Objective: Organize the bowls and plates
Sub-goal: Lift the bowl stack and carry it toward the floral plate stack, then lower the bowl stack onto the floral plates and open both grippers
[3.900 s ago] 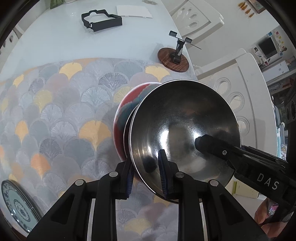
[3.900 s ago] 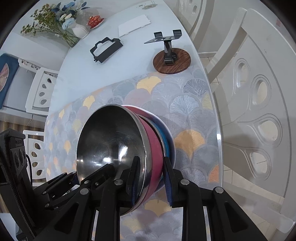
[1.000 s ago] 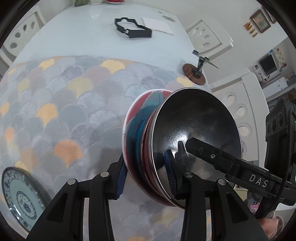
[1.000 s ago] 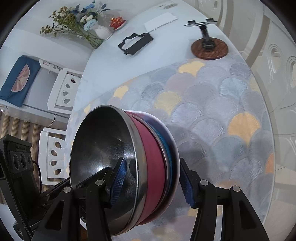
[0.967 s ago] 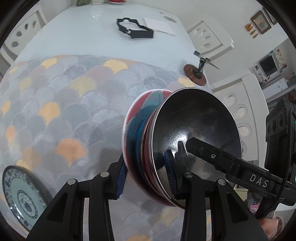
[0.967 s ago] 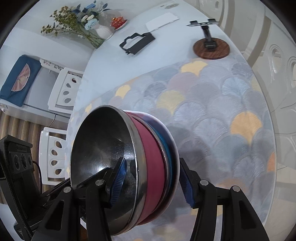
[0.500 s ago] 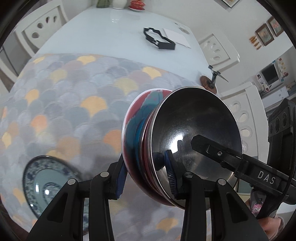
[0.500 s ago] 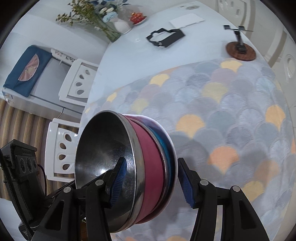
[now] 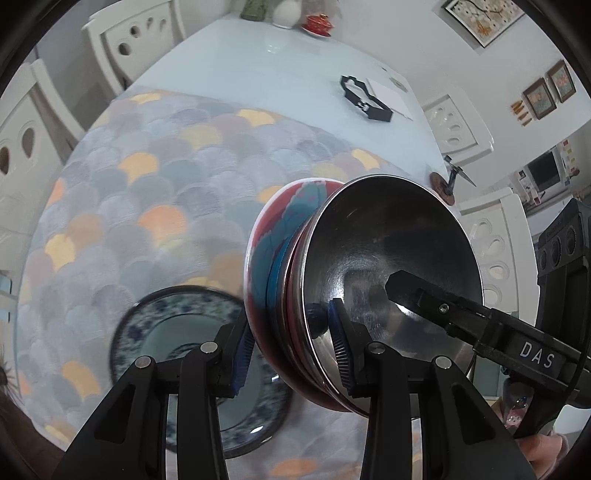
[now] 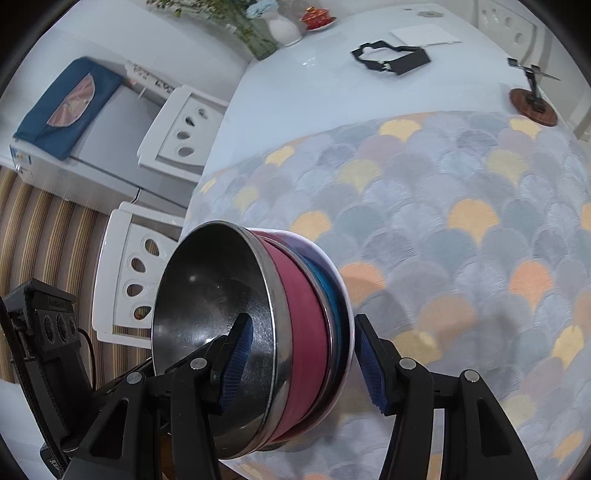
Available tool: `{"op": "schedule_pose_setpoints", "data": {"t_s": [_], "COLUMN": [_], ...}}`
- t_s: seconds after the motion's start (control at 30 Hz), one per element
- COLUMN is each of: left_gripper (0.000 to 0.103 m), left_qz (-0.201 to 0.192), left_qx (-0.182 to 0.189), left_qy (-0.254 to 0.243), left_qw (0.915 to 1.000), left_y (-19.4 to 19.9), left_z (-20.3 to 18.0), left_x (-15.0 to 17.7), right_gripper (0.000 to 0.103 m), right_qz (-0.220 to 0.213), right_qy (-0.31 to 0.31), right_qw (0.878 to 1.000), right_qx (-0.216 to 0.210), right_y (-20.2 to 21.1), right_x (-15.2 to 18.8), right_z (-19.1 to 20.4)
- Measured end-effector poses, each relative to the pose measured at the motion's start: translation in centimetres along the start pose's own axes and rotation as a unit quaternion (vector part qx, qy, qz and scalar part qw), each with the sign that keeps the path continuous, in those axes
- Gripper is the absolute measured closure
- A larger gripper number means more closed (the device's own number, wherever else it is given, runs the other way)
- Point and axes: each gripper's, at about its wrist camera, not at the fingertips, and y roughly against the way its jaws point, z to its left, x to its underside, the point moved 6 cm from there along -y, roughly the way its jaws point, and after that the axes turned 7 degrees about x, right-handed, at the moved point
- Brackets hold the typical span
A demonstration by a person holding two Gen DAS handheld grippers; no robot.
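A nested stack of bowls, with a steel bowl on the inside and red, blue and white ones behind it, is held tilted in the air above the patterned mat. My left gripper is shut on the stack's rim. My right gripper straddles the same stack; its left pad lies inside the steel bowl, and its right pad stands off the outer white bowl. A blue-and-white patterned plate lies on the mat below my left gripper.
The fan-patterned mat covers the near half of the white table. At the far end are a black frame, a white card, a round wooden stand and a vase. White chairs ring the table.
The bowl stack has been carried left and back towards the near edge, so the patterned plate now lies just under my left gripper. My right gripper's jaws have widened since 3.9 s ago.
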Motion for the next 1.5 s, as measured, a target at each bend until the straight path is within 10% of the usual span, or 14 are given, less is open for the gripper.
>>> {"op": "schedule_pose_setpoints", "data": {"t_s": [0.7, 1.5], "left_gripper": [0.069, 0.068], "left_qz": [0.014, 0.034], "left_qx": [-0.009, -0.008], "left_qy": [0.029, 0.029], "left_qw": [0.9994, 0.999], "left_y": [2.9, 2.4], "left_z": [9.1, 10.8], "left_x": [3.7, 5.8], "right_gripper": [0.048, 0.05], "right_qz": [0.047, 0.073], "right_qy": [0.012, 0.051], "right_qw": [0.999, 0.995], "right_qx": [0.005, 0.034], "right_y": [-5.1, -5.9], "right_x": [5.4, 7.2], "right_z": [6.6, 6.7]}}
